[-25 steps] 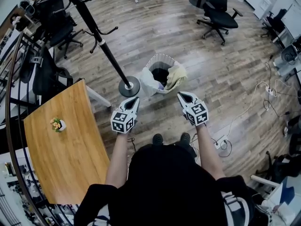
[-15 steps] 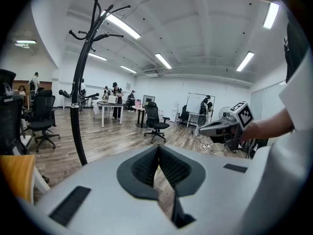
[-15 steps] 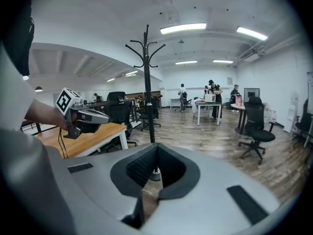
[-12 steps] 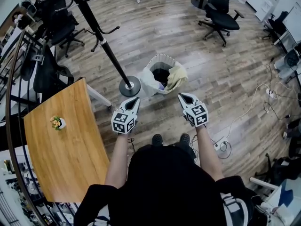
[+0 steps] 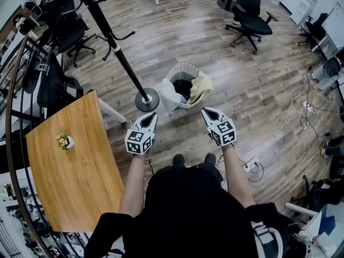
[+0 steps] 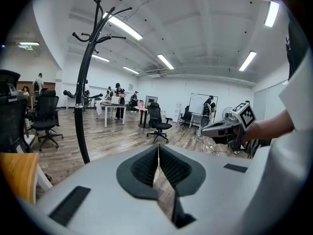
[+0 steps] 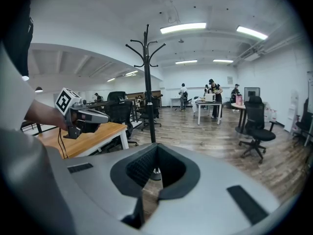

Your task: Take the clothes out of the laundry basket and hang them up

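Currently the left gripper (image 5: 151,115) and right gripper (image 5: 207,111) are both fully closed and empty, side by side. Just beyond them is the basket (image 5: 185,65), with clothes (image 5: 201,86) inside and over its right rim. The coat stand (image 5: 115,48) is just to its left.

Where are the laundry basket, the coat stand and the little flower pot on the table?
Laundry basket (image 5: 185,65): head view, on its far rim.
Coat stand (image 5: 147,100): head view, on its round base.
Flower pot (image 5: 65,142): head view, on the flowers.

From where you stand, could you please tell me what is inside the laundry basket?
A dark garment lies in the middle of the laundry basket; a pale yellow garment drapes over its right rim, a white garment over its left. Whatever lies beneath is covered.
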`<action>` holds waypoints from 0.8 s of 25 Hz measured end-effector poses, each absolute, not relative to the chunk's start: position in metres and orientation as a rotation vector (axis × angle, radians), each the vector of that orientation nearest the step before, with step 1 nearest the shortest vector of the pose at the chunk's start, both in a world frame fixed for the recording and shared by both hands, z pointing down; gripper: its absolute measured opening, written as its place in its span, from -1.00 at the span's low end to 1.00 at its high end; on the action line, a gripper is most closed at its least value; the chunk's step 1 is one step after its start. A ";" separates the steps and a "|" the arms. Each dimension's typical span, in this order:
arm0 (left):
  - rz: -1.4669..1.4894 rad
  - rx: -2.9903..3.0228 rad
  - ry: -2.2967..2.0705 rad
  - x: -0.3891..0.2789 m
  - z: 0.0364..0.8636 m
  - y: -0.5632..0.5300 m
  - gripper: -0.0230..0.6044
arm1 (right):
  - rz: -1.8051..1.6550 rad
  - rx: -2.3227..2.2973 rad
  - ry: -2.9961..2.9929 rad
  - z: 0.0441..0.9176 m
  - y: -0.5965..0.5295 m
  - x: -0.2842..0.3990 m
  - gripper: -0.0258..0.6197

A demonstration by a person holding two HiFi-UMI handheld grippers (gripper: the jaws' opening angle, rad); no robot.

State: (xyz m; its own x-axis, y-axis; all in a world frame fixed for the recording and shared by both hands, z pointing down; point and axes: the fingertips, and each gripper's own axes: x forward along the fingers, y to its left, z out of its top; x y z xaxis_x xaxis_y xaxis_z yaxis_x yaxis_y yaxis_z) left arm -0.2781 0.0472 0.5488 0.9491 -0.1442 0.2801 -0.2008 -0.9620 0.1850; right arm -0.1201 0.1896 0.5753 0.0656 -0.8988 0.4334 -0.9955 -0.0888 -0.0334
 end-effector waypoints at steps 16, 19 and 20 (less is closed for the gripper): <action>0.341 2.914 -0.293 -0.282 0.546 0.047 -0.78 | 0.497 2.085 -1.947 0.575 0.193 -0.125 -0.56; 0.342 2.912 -0.292 -0.282 0.547 0.047 -0.57 | 0.489 2.093 -1.951 0.574 0.191 -0.125 -0.41; 0.341 2.913 -0.290 -0.282 0.547 0.047 -0.56 | 0.486 2.095 -1.949 0.573 0.192 -0.125 -0.39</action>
